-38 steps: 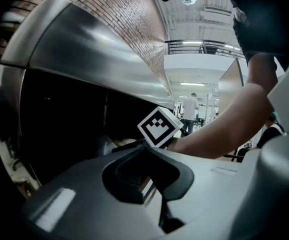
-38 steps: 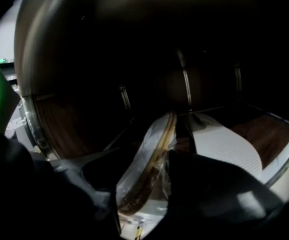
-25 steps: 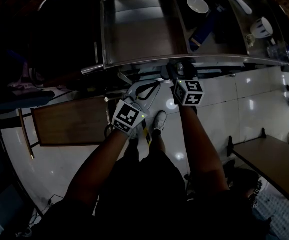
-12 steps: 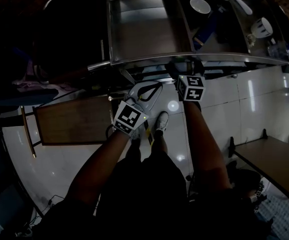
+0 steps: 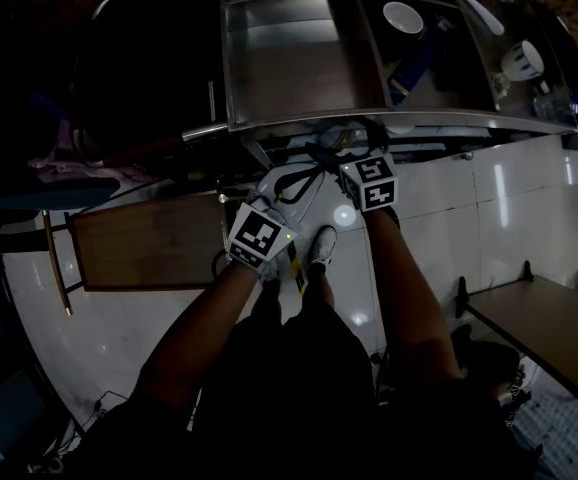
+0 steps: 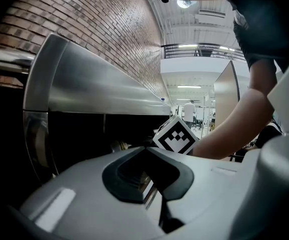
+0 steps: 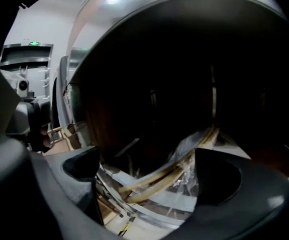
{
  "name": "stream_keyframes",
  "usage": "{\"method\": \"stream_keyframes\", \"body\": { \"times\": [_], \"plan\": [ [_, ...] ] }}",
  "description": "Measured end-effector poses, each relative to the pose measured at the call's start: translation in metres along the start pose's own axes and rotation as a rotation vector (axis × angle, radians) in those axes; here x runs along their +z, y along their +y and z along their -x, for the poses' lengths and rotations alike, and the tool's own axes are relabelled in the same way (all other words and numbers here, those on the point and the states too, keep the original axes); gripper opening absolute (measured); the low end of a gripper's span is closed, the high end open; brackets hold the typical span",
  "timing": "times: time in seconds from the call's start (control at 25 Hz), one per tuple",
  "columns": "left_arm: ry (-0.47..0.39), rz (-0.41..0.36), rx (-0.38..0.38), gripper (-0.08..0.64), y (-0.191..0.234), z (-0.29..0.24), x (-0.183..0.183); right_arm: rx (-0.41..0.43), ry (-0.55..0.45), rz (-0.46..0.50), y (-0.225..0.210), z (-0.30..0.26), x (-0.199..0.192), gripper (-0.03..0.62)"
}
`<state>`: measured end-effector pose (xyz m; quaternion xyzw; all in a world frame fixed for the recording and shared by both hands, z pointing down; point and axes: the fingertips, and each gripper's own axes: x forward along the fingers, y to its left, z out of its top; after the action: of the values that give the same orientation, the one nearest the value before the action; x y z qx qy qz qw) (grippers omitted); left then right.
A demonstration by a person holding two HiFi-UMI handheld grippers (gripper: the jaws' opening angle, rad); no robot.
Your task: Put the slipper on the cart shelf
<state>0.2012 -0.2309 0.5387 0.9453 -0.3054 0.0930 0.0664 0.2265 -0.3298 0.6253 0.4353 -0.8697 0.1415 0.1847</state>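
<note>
The slipper (image 7: pixel 159 181) is a beige strapped thing in clear plastic, lying on the cart's dark lower shelf (image 7: pixel 134 206). My right gripper (image 7: pixel 149 176) faces it and its jaws are opening; the slipper lies between and just beyond them, and the pads do not press on it. In the head view the right gripper (image 5: pixel 344 143) reaches under the steel cart top (image 5: pixel 289 68), where the slipper (image 5: pixel 335 134) shows only as a pale patch. My left gripper (image 5: pixel 291 183) hangs beside it, outside the cart. In its own view the left gripper (image 6: pixel 152 184) is shut and holds nothing.
The cart top carries a white bowl (image 5: pixel 401 13), a blue thing (image 5: pixel 414 63) and a cup (image 5: pixel 524 58). A brown board (image 5: pixel 144 243) stands at the left and a low bench (image 5: pixel 549 328) at the right. The person's shoe (image 5: pixel 319 243) is on the white tiled floor.
The right gripper's jaws have spread apart and it has shifted slightly left under the cart's edge. The left gripper has stayed where it was.
</note>
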Motion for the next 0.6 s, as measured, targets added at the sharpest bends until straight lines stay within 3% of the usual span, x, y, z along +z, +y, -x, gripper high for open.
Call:
{"method": "stream_keyframes", "body": {
  "times": [0.12,0.32,0.6],
  "plan": [
    [-0.005,-0.001,0.005,0.005,0.005,0.003,0.002,0.029,-0.018,0.002,0.013,-0.003,0.007,0.585],
    [-0.015,-0.004,0.005,0.005,0.010,0.009,0.007,0.026,-0.041,-0.056,0.019,0.009,0.015,0.584],
    [-0.030,-0.011,-0.013,0.006,0.008,0.018,0.019,0.000,-0.077,-0.061,0.027,0.044,0.027,0.584]
  ]
}}
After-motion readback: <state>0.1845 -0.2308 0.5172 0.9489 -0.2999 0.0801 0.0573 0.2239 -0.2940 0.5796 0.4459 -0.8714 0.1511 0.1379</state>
